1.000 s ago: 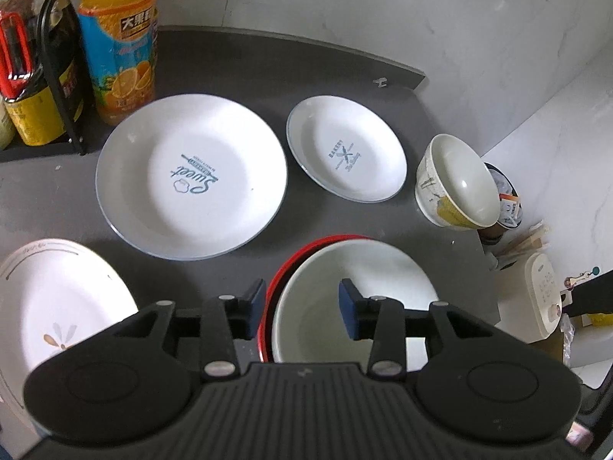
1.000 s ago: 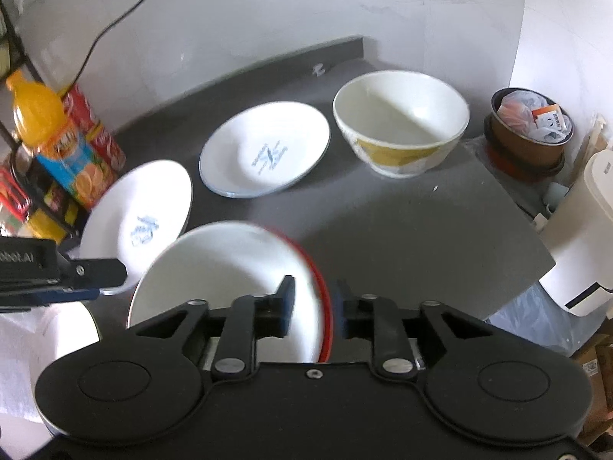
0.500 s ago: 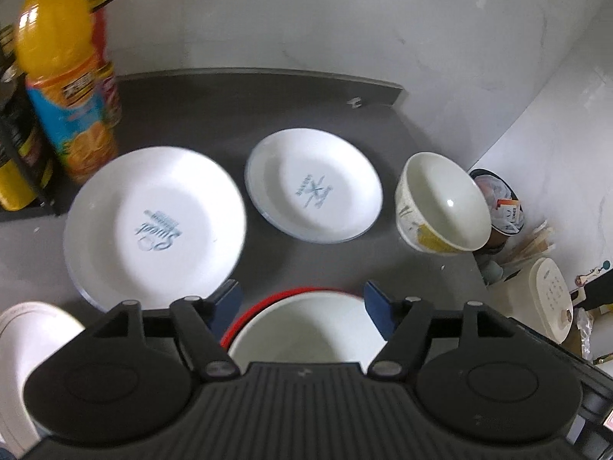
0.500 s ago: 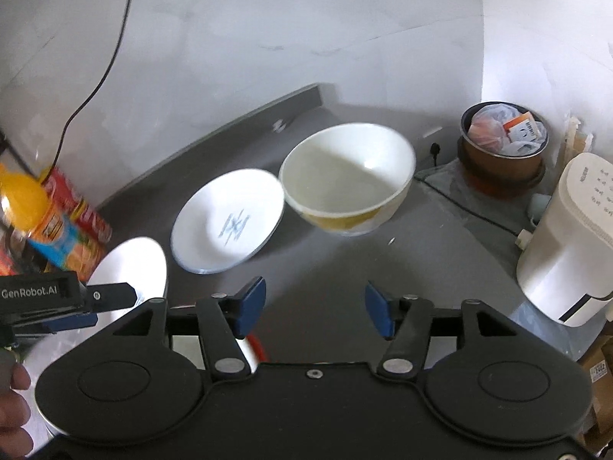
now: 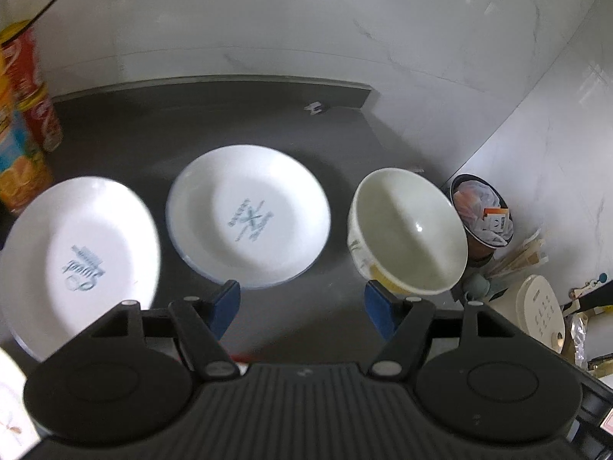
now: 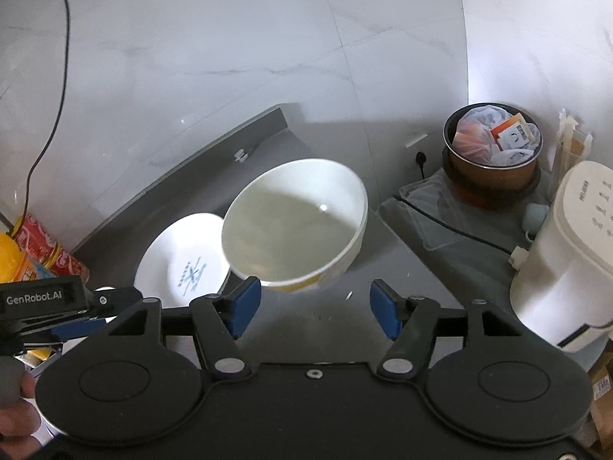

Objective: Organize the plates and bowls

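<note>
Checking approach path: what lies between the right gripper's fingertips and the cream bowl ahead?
Nothing: in the right wrist view only bare grey countertop separates the open right gripper from the cream bowl, whose near rim sits just beyond the left fingertip.

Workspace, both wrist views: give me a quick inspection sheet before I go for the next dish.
Surface: dark grey counter, ends at a marble wall.
Job's things: two printed white plates, left plate and middle plate; cream bowl to their right, all apart.
Clutter: orange drink bottle, red can at far left.
Grippers: left claw open, empty; right claw open, empty, short of the bowl.
Cables: black cord down the wall.
Surroundings: full bin, white appliance beyond the counter's end.
</note>
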`<move>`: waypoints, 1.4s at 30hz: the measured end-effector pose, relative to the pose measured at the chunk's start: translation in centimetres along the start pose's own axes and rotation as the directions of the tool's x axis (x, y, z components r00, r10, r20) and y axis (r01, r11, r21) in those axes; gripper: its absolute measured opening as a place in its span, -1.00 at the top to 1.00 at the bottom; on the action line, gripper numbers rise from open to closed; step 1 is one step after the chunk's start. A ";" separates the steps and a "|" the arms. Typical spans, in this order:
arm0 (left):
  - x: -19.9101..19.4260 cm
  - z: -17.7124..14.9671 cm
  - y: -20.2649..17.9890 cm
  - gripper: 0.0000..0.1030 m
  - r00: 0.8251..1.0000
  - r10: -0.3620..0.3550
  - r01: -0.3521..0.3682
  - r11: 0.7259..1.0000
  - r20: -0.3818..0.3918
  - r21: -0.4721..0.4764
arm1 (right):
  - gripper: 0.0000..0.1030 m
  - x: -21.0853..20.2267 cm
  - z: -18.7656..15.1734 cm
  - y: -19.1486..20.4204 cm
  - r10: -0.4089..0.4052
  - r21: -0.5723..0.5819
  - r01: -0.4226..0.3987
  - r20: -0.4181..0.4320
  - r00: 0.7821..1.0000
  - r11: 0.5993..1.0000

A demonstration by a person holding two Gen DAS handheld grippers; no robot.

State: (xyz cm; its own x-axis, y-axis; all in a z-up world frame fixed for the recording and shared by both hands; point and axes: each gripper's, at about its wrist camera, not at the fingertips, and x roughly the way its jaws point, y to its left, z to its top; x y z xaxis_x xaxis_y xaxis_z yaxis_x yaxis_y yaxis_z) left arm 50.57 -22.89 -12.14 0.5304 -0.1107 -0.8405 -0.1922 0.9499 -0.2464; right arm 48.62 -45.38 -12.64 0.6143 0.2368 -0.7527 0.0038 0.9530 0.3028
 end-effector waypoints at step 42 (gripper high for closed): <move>9.1 2.1 -4.6 0.77 0.998 -0.019 0.013 0.995 -0.055 -0.099 | 0.65 6.2 3.4 -2.7 0.043 -0.037 -0.047 -0.107 0.993 0.998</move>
State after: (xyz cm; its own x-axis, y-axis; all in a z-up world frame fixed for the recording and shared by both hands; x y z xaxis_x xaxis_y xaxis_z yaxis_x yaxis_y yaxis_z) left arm 58.00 -27.63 -17.68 0.4875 -0.1443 -0.8611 -0.2660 0.9148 -0.3039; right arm 55.12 -47.18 -16.10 0.5259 0.2962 -0.7973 -0.0545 0.9472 0.3160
